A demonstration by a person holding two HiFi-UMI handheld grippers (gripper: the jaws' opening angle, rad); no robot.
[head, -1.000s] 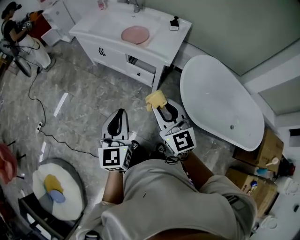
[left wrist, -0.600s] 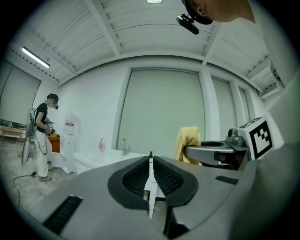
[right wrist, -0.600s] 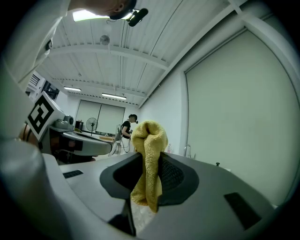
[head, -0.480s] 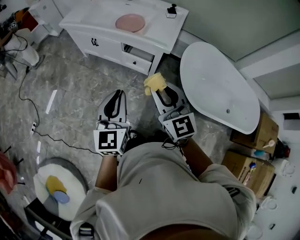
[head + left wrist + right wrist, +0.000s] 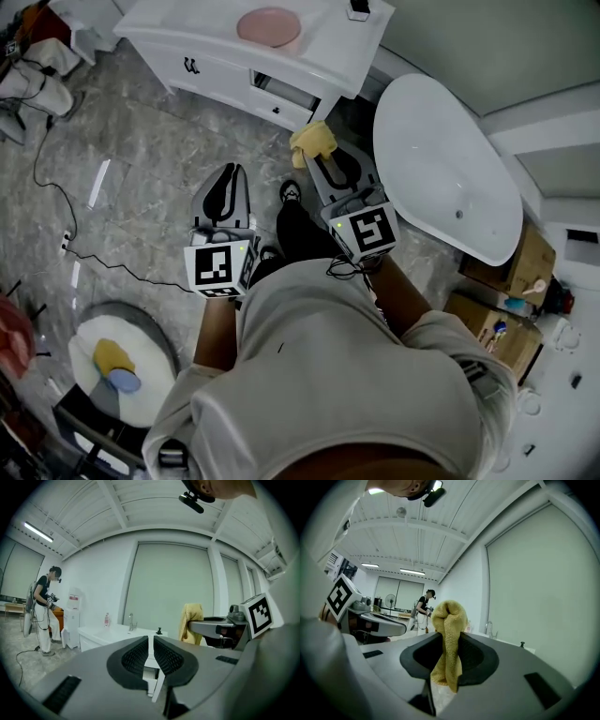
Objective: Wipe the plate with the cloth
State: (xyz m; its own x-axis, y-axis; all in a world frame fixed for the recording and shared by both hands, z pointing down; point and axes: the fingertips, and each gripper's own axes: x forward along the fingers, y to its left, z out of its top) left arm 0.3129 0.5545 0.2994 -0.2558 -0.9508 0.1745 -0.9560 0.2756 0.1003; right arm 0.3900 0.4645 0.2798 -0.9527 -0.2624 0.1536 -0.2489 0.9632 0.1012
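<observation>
A pink plate (image 5: 269, 25) lies in the basin of the white vanity (image 5: 323, 58) at the top of the head view. My right gripper (image 5: 316, 153) is shut on a bunched yellow cloth (image 5: 310, 142), held in the air short of the vanity; in the right gripper view the cloth (image 5: 448, 641) hangs pinched between the jaws. My left gripper (image 5: 228, 185) hangs beside it over the floor, shut with nothing in it; its pads meet in the left gripper view (image 5: 151, 649), where the vanity (image 5: 112, 635) and the cloth (image 5: 190, 620) show ahead.
A white bathtub (image 5: 441, 178) stands to the right of the vanity. Cardboard boxes (image 5: 492, 300) sit beyond it. A round white stool (image 5: 117, 356) with a yellow and a blue object is at lower left. A cable (image 5: 56, 197) runs over the marble floor. Another person (image 5: 44, 611) stands far left.
The person has stepped closer to the vanity; a leg and shoe now show between the grippers. Both grippers have kept their grip and their spacing.
</observation>
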